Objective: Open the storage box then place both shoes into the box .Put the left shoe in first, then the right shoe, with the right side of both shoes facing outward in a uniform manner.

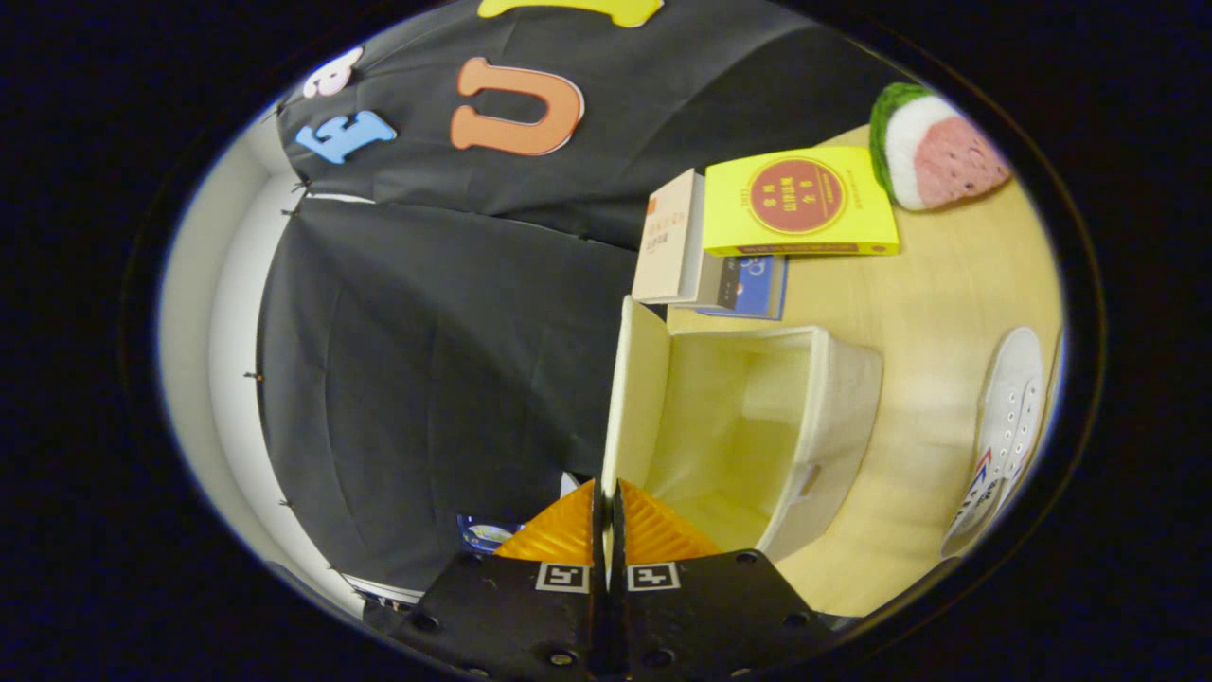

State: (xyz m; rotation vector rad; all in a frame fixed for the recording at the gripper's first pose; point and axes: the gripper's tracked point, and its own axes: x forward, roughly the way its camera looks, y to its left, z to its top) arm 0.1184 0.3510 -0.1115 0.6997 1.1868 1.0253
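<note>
The gripper (606, 502) has its two fingers pressed almost together, only a thin slit between them, and the edge of the storage box lid (636, 398) runs straight into that slit, so the fingers look pinched on the lid's near edge. The lid is a thin flat panel standing up from the box's left side, swung clear of the mouth. Just right of it the storage box (833, 426) lies open, its pale interior bare down to the bottom, so the opening step appears done or nearly so. The box looks like fabric over a light board: light, a little yielding, and likely to slide on the smooth wooden table (947, 284) if the lid is tugged hard, so the thin edge seems the right place to hold it. Well to the right of the box, apart from it, lies a white shoe (1008, 417), its long axis running near to far; which end is the toe I cannot tell for certain. It looks like a canvas sneaker, soft in the upper and stiffer at the sole, light, and probably best taken by the collar or heel rim. Beyond the box stand some books (800, 199), with a watermelon-slice plush (937, 147) farther right.
</note>
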